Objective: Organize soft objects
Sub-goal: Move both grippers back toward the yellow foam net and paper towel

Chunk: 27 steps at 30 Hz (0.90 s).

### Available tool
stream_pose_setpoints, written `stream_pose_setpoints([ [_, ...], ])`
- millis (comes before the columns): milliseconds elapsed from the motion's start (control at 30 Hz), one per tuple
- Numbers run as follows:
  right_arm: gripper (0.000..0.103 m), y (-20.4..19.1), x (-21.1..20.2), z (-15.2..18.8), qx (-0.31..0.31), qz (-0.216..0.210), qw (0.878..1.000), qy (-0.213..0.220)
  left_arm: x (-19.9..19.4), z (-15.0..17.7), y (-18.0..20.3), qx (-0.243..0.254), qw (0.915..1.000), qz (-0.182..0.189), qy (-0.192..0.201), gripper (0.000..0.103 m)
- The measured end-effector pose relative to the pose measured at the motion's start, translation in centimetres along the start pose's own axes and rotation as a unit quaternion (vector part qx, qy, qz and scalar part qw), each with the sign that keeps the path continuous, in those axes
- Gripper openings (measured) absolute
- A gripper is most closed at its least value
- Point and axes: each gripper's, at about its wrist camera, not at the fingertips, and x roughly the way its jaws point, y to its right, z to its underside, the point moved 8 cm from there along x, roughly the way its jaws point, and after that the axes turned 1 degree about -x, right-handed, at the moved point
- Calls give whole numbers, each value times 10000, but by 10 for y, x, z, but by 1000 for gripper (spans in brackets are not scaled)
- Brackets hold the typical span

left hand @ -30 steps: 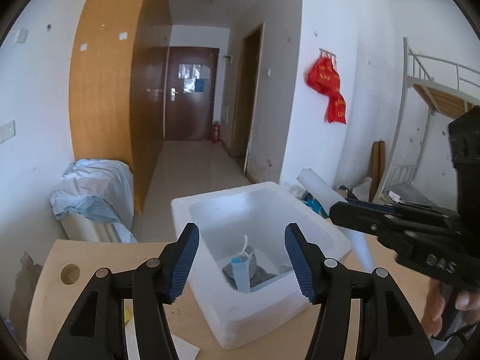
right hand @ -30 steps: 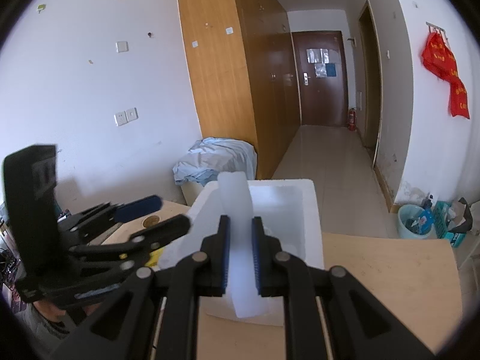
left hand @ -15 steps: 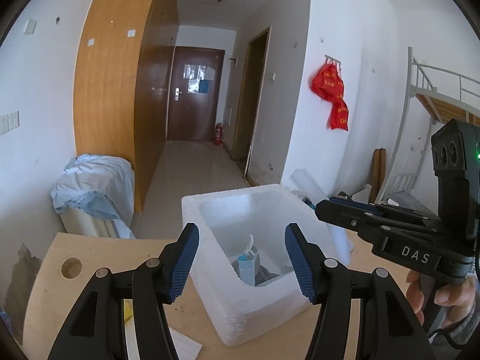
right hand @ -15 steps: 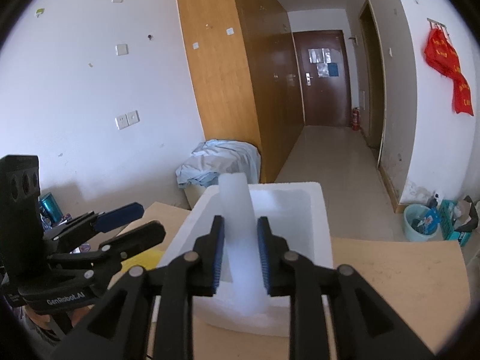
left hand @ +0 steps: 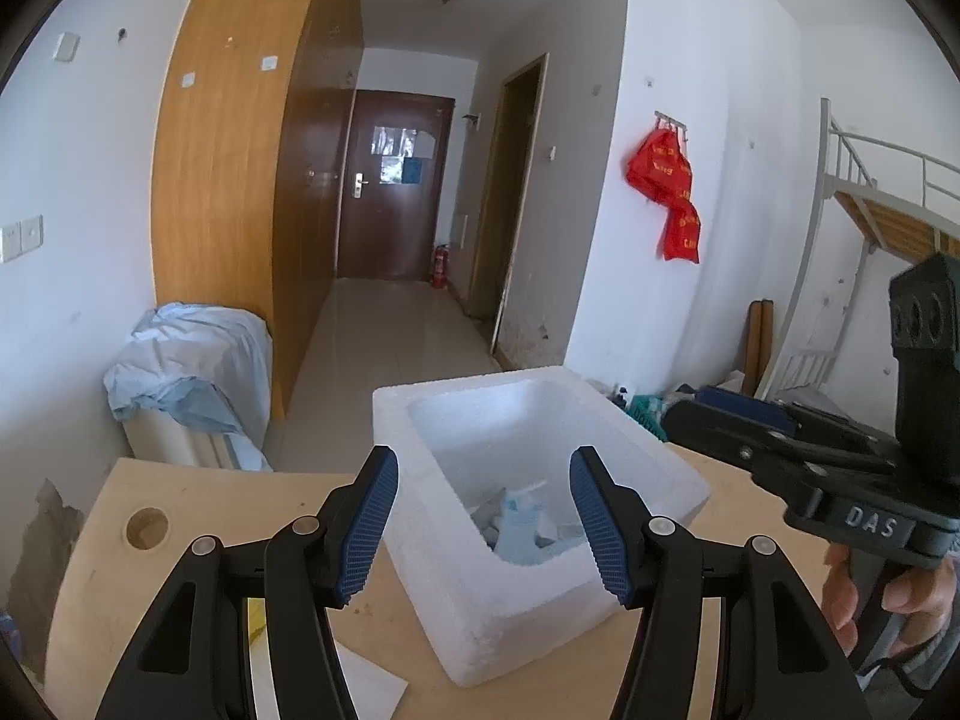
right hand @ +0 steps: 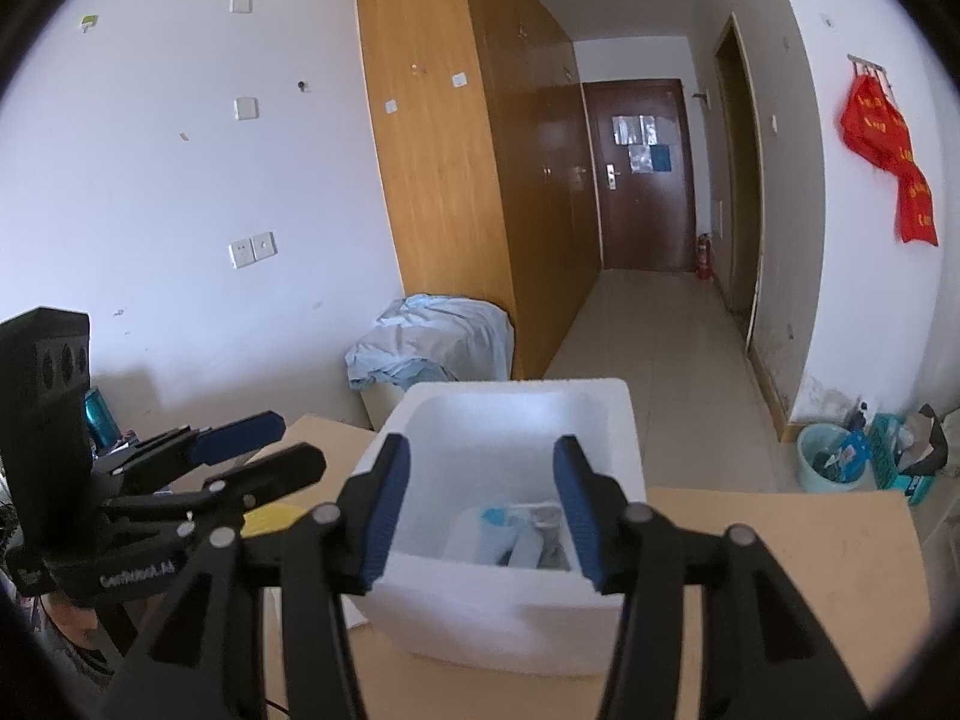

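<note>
We held the left hand-held gripper (left hand: pixel 483 516) above the near edge of the white foam box (left hand: pixel 654 456), its blue-padded fingers (left hand: pixel 369 525) spread wide apart with nothing between them. The box stood on the pale wooden worktop (left hand: pixel 108 510), close to its far edge. Inside the box, at the bottom, lay several soft pale objects (left hand: pixel 519 525), white and light blue, piled together; we could not tell exactly what each one was.

From the right wrist view, the right hand-held gripper (right hand: pixel 480 507) also hovered over the foam box (right hand: pixel 606 396), its fingers (right hand: pixel 384 504) likewise parted and gripping nothing. Between them, down in the box, we saw the same heap of soft items (right hand: pixel 510 531), among them a translucent white piece and something with a blue patch. The left hand-held gripper (right hand: pixel 258 444) showed at the left of this view, beside the box and above the worktop (right hand: pixel 780 546).

A yellow scrap (right hand: pixel 270 519) lay on the worktop near the box's left side, and a white sheet of paper (left hand: pixel 366 684) rested near the box's front corner. Beyond the worktop, a bundle of light blue cloth (left hand: pixel 186 366) draped over a low white thing by the wall.
</note>
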Motion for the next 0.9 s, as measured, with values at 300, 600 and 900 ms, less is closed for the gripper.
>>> stream_pose_setpoints([
  [300, 54, -15, -26, 14, -45, -36, 10000, -40, -28, 12, 6, 1, 10000, -37, -64, 61],
  [600, 54, -41, -56, 24, -124, -167, 9998, -29, -70, 25, 16, -22, 9999, -123, -44, 61],
  [900, 54, -78, -76, 39, -293, -360, 9988, -140, -117, 44, 12, -131, 9994, -307, -4, 61],
])
